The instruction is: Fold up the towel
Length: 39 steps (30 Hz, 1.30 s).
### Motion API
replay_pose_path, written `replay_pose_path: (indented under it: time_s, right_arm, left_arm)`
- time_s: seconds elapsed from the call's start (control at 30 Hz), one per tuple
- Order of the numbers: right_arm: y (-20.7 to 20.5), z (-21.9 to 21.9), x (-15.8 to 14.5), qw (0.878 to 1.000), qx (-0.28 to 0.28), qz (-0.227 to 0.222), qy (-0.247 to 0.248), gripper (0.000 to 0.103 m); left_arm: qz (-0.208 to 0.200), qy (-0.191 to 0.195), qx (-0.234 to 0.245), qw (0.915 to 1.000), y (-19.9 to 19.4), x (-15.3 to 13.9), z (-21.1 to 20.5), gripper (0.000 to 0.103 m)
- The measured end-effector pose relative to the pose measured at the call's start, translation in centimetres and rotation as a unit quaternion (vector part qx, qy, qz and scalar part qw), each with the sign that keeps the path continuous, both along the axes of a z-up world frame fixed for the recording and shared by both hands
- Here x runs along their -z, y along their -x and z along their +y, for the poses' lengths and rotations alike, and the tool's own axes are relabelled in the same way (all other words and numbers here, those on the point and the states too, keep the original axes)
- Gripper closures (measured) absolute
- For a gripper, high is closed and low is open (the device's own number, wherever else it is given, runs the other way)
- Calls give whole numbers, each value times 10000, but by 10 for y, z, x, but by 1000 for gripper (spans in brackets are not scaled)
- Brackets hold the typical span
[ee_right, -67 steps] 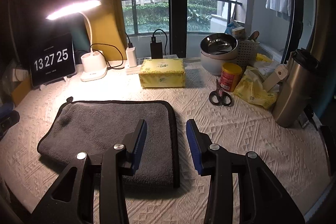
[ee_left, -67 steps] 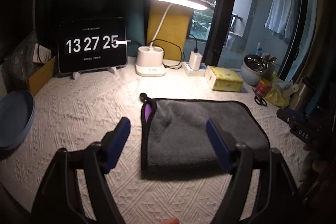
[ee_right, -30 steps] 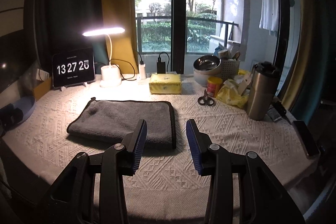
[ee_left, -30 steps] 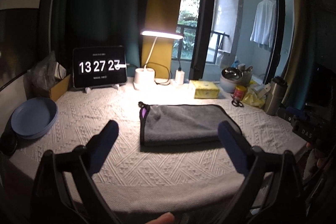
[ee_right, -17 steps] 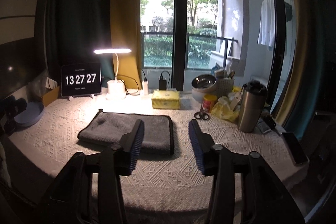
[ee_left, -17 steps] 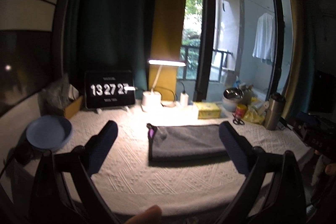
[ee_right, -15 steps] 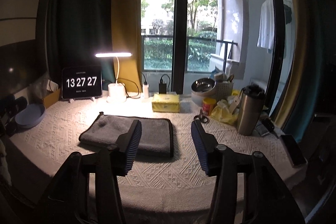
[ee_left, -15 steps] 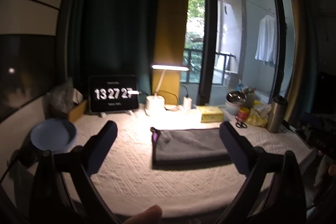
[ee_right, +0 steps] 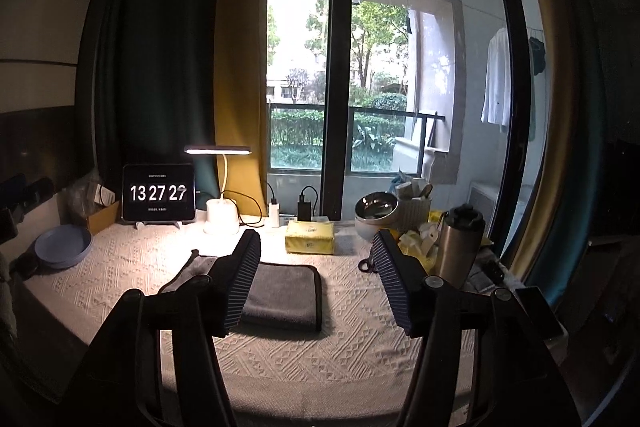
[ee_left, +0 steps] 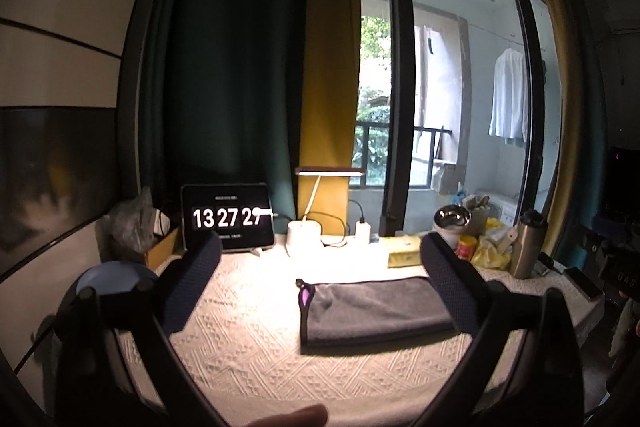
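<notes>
A grey towel (ee_left: 376,307) with a dark border lies folded flat on the white patterned tablecloth (ee_left: 256,359); a purple tag shows at its left end. It also shows in the right wrist view (ee_right: 286,293). My left gripper (ee_left: 320,259) is open and empty, held well back from the table. My right gripper (ee_right: 316,247) is open and empty too, held back and above the table's near edge. Neither touches the towel.
Along the back stand a tablet clock (ee_right: 159,193), a lit desk lamp (ee_right: 220,215), a yellow tissue box (ee_right: 309,237), a steel bowl (ee_right: 376,207) and a steel bottle (ee_right: 460,247). A blue plate (ee_right: 63,247) lies at the left. Scissors and a phone (ee_right: 536,311) lie at the right.
Both grippers have pulled back and up from the table, so the towel looks smaller. The right gripper's jaws have opened wider. The towel has not moved.
</notes>
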State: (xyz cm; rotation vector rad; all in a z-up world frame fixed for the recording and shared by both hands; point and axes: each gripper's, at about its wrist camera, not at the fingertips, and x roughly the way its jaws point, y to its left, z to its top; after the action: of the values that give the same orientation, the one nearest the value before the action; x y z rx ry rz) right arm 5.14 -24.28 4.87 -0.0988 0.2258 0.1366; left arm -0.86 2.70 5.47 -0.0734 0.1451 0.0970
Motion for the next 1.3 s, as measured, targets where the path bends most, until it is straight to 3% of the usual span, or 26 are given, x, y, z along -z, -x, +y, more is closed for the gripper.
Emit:
replay_pose_path:
  time_s: [1.3]
  right_arm:
    - [-5, 3, 2, 10000, -47, 54, -4, 41]
  left_arm:
    - [123, 31, 5, 9999, -2, 5, -1, 2]
